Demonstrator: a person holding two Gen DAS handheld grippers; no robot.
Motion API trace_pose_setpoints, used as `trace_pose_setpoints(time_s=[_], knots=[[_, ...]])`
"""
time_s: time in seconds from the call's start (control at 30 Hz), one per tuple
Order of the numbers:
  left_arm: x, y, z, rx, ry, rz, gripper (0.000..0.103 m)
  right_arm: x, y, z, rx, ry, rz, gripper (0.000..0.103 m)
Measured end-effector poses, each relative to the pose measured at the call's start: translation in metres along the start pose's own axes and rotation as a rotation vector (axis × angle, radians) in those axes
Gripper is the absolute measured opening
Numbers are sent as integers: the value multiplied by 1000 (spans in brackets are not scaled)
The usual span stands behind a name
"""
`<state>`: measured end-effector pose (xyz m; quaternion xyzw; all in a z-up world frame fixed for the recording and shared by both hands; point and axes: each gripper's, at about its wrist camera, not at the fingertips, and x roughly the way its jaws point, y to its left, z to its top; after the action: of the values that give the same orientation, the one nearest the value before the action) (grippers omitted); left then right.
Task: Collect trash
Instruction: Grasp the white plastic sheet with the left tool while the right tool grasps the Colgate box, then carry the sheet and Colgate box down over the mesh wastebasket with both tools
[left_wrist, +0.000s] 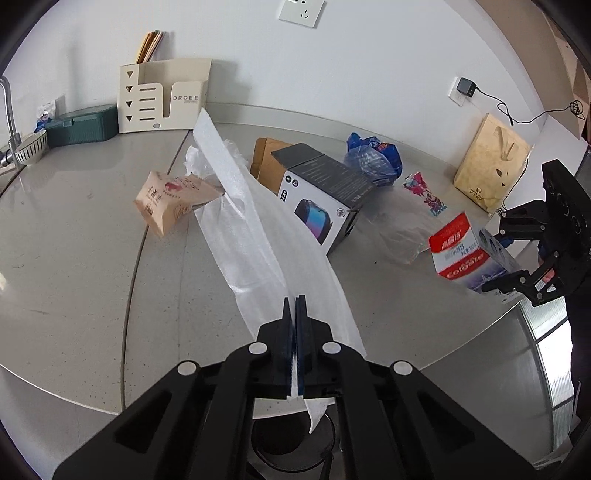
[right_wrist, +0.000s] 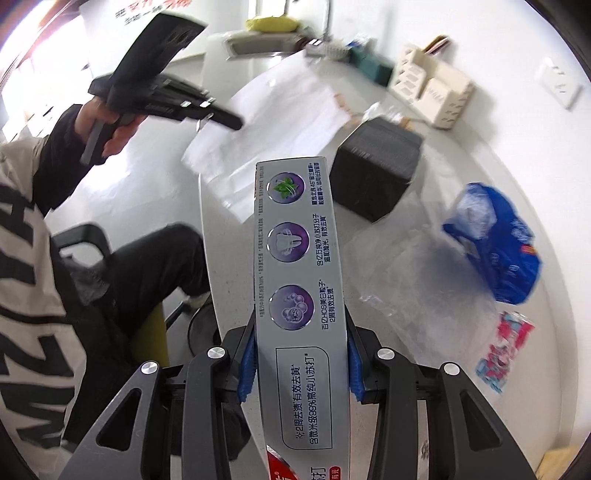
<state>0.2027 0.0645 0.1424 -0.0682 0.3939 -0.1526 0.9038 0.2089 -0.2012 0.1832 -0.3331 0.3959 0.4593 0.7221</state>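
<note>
- We hold two black two-finger grippers over a pale grey speckled countertop (left_wrist: 92, 277) strewn with packaging.
- Our left gripper (left_wrist: 295, 306) has its jaws pinched fully together on a long white sheet of thin foam wrap (left_wrist: 258, 221), which rises off the counter towards the wall.
- Our right gripper (right_wrist: 299, 350) is closed partway, its blue pads (right_wrist: 246, 363) pressing both sides of a long silver-and-red toothpaste carton (right_wrist: 295, 258), which is held clear of the counter.
- Left lying there: a black cube-shaped product box (left_wrist: 325, 195), a crumpled blue plastic bag (left_wrist: 373, 155), a tan paper snack packet (left_wrist: 170, 199) and a pink-and-blue wrapper (left_wrist: 424, 194).
- We judge both pieces picked up, mid-collection; no bin is clearly visible.
- Next, we would carry both to a bin and open the jaws there.
</note>
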Motion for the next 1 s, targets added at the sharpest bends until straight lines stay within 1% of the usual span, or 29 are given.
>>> trace_pose_setpoints(time_s=[0.13, 0.23, 0.3, 0.4, 0.47, 0.5, 0.6, 0.73, 0.83, 0.87, 0.9, 1.0], knots=[[-22, -10, -4, 29, -45, -1, 2, -26, 9, -4, 104, -124, -119, 43], [-39, -21, -9, 68, -81, -3, 2, -47, 22, -7, 190, -217, -234, 43], [-50, -28, -13, 89, -99, 9, 2, -57, 31, -11, 250, -277, -285, 43], [-63, -37, -21, 105, -115, -4, 2, -65, 39, -23, 404, -359, -314, 43], [-72, -42, -28, 116, -123, -17, 2, -65, 45, -32, 465, -412, -283, 43], [-76, -44, -33, 117, -125, -26, 2, -64, 53, -35, 473, -430, -291, 43], [-91, -53, -48, 137, -126, -53, 2, -56, 78, -46, 498, -462, -291, 43], [-113, -68, -73, 172, -134, -90, 2, -50, 109, -64, 569, -520, -249, 43], [-128, -79, -95, 198, -132, -116, 2, -44, 132, -74, 604, -540, -237, 43], [-133, -82, -104, 204, -128, -125, 2, -46, 150, -79, 606, -544, -238, 43], [-136, -84, -112, 207, -125, -133, 2, -43, 158, -81, 611, -549, -240, 43], [-140, -90, -139, 221, -110, -146, 2, -33, 182, -87, 635, -551, -231, 43]])
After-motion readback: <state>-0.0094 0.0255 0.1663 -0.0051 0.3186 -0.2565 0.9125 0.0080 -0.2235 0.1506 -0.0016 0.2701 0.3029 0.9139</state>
